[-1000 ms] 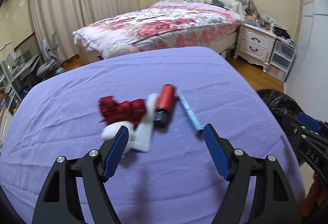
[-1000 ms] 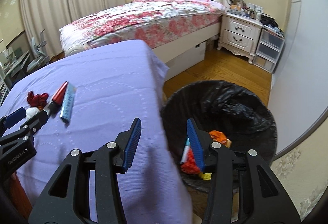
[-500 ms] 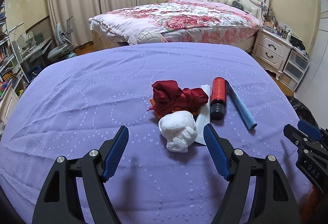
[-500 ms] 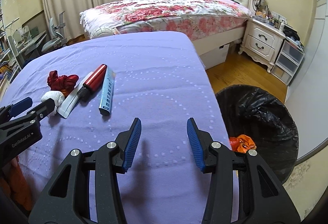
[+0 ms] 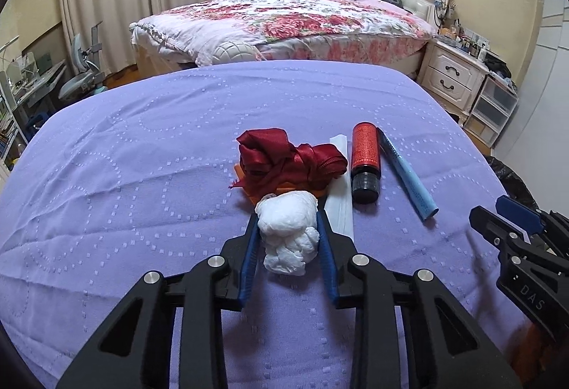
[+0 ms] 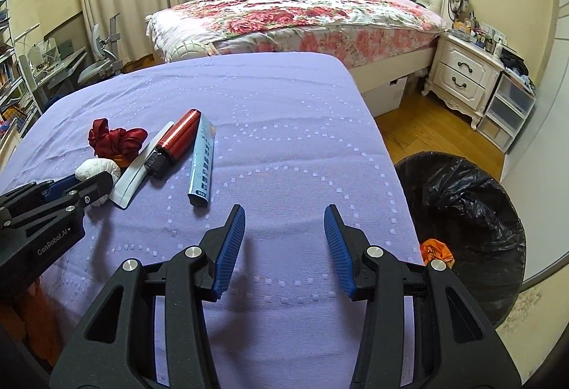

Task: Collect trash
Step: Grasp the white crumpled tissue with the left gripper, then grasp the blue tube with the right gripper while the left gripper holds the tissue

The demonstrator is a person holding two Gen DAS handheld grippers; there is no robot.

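So here we've got the left gripper (image 5: 287,232) down on the purple-covered desk (image 5: 142,175), and its jaws have just been closing in around the white wad of tissue (image 5: 288,236). The blue pads sit tight against both sides of the wad, so we'd call that a grasp, with the wad resting on the cloth.

Right behind the wad, on the far side, there's the dark red ribbon (image 5: 291,161) bunched up on top of something orange (image 5: 245,175) that we can't make out. To the right of that lies a flat white packet (image 5: 341,207), then the red bottle with a black cap (image 5: 364,161) on its side, then the long light-blue tube (image 5: 409,175), all lined up close together.

Our right gripper (image 6: 284,246) hangs over the bare cloth near the right edge of the desk, jaws apart with nothing between them.

The black-bagged trash bin (image 6: 473,204) stands on the floor just past the desk's right edge, with an orange scrap (image 6: 437,248) inside it.
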